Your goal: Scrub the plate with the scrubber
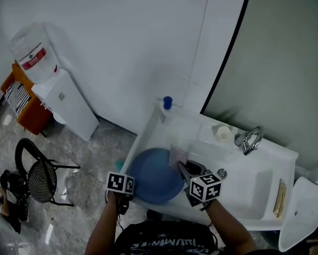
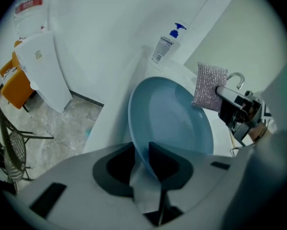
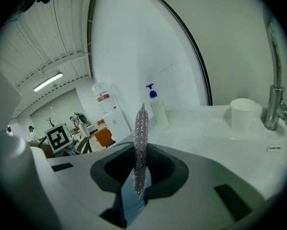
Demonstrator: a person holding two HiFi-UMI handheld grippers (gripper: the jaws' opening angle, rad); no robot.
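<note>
Over a white ceramic sink (image 1: 257,193), the left gripper (image 2: 142,159) has its jaws clamped on the near rim of a round blue plastic plate (image 2: 174,119), which is tilted above the basin's left side. The right gripper (image 3: 139,176) pinches a silver mesh scrubber (image 3: 141,138) upright at the plate's far right rim. A blue-capped soap bottle (image 2: 165,47) stands at the sink's far left corner.

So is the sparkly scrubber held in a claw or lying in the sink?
Held. The right claw is shut on the scrubber: its jaws pinch the lower end, and the rest sticks up.
</note>
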